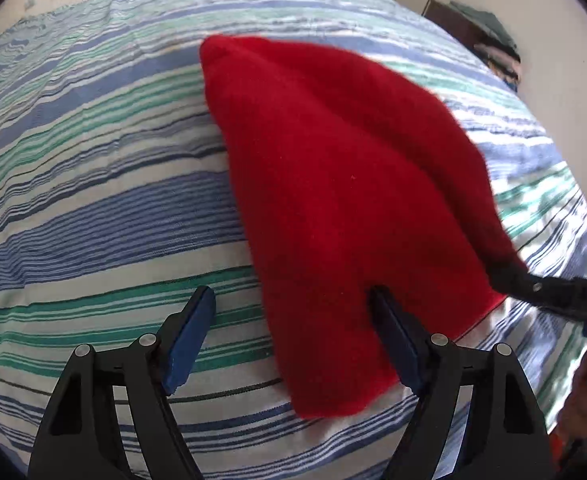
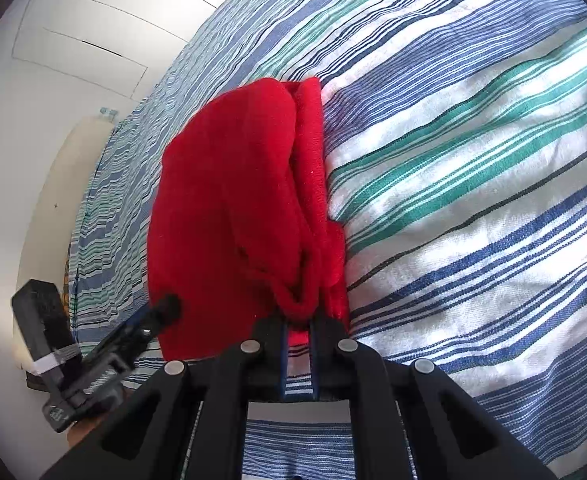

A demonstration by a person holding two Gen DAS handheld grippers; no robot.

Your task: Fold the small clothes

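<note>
The red garment point(image 1: 333, 200) lies lengthwise on the striped bed point(image 1: 93, 200), its narrow end pointing away; the right hand-held gripper point(image 2: 298, 320) pinches its near edge, and the left hand-held gripper point(image 1: 293, 320) is spread.

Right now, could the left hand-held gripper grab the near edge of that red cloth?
Probably yes: the left hand-held gripper is open, nothing blocks it, and the red cloth already lies partly between its fingers.

Below me the bed point(image 1: 93, 184) is covered by a striped bedspread point(image 2: 473, 168) in blue, green and white bands, lightly wrinkled. Past its far corner I see a dark piece of furniture point(image 1: 459, 26) by the pale wall, with a pile of folded cloth point(image 1: 493, 40) on it. To the other side stands a white panelled wardrobe point(image 2: 85, 40).
</note>
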